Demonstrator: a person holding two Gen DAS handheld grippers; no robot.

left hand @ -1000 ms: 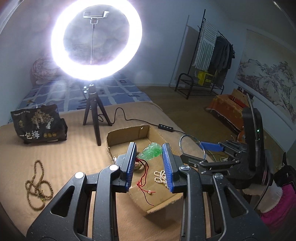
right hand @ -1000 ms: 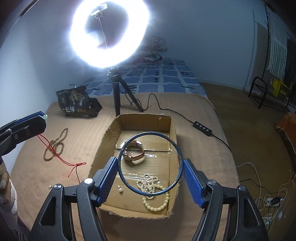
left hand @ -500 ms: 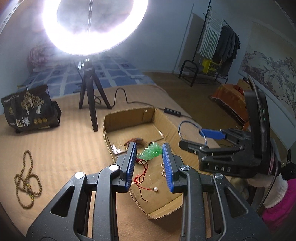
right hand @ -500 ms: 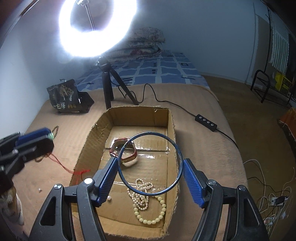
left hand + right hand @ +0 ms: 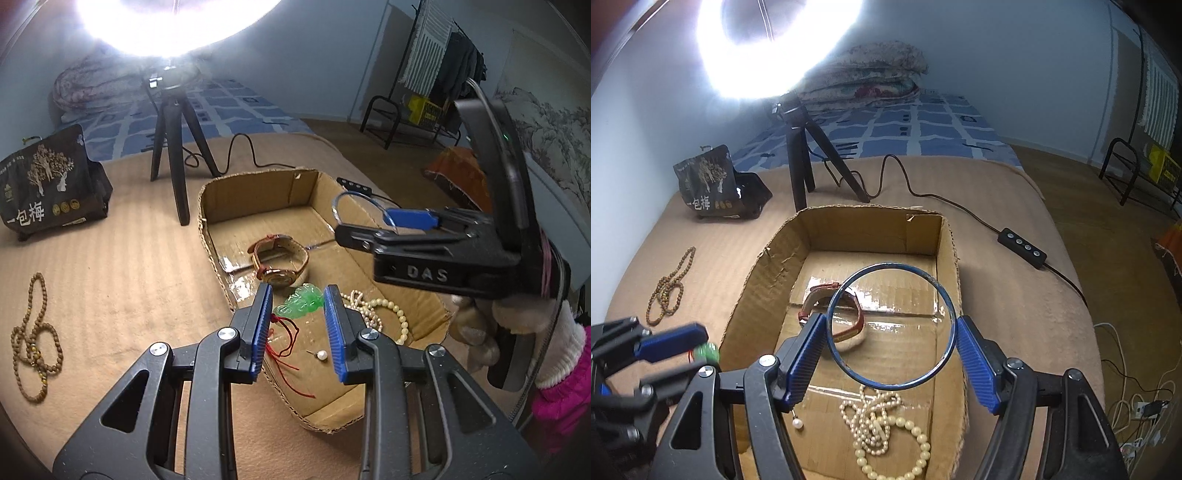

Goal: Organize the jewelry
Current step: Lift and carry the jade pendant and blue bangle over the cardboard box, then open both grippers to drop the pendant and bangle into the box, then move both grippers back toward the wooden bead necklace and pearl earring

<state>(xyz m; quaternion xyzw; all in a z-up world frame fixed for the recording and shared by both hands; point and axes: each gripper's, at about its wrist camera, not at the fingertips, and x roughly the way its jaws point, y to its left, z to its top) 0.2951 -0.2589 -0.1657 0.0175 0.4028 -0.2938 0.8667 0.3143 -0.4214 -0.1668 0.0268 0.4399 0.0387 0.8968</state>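
Over a cardboard box (image 5: 759, 273) sitting on a tan-covered bed (image 5: 122, 273), the left gripper (image 5: 298, 306) is hanging above the box's near-left edge, its blue fingers (image 5: 263, 325) set a little apart with a green pendant (image 5: 301, 303) between them; whether they are actually pinching the pendant or its red cord (image 5: 286, 345) is hard to tell, the cord trailing down onto the box floor. The right gripper (image 5: 891, 339) is holding a thin blue bangle (image 5: 891, 326) spread wide between its fingers (image 5: 975, 360), each one pressing on the rim, above the middle of the box. Inside, a brown-strapped watch (image 5: 280, 258) is lying mid-floor, a pearl necklace (image 5: 886, 432) is resting toward the near end and a single pearl earring (image 5: 798, 424) near the left wall. A wooden bead string (image 5: 35, 332) is lying on the bed well left of the box, near the left edge.
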